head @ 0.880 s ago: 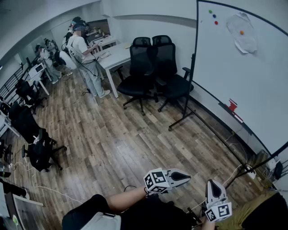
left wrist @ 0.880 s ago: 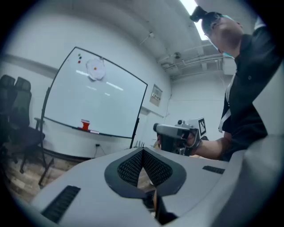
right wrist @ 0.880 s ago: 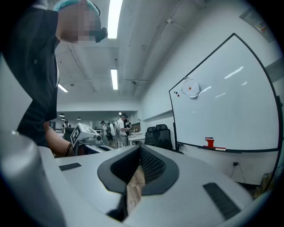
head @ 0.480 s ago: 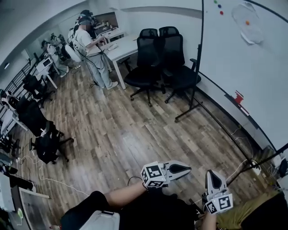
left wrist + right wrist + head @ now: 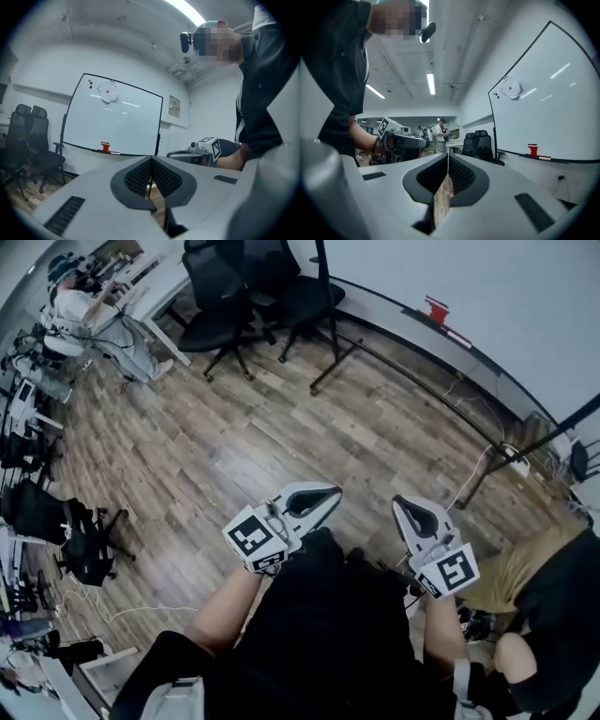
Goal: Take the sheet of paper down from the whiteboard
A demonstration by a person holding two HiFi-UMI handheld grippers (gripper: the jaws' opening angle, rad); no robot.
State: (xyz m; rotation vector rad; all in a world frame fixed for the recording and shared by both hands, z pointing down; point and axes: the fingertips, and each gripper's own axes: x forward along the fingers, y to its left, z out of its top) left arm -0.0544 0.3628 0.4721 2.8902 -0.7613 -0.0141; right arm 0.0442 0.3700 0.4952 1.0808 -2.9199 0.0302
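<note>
Left gripper (image 5: 330, 491) is sitting with its jaws pressed right together and nothing between them; you can see the ribbed pads meeting in the left gripper view (image 5: 151, 161). Right gripper (image 5: 401, 502) is doing the same thing, closed up tight and carrying nothing (image 5: 448, 159). Both are being held low in front of the person, pointing roughly level, side by side over the wooden floor (image 5: 234, 446) with a gap between them.

Now the sheet of paper (image 5: 108, 93): it's hanging high up on the whiteboard (image 5: 117, 126), near the top left corner as the left gripper is seeing it, pinned by an orange magnet (image 5: 108, 91). From the right gripper's side the sheet of paper (image 5: 511, 88) is also showing near the board's upper corner, on the end closest to the office chairs (image 5: 478, 140). So the paper is sitting well apart from both grippers, across the room and way above where the jaws are pointing. Neither gripper is touching the whiteboard (image 5: 553, 93).

A red eraser (image 5: 105, 146) is resting on the board's bottom ledge, far below the paper. A couple of small dark magnets (image 5: 90, 84) are sticking just left of the sheet. Another person (image 5: 94, 315) is standing at the desks in the far corner.
</note>
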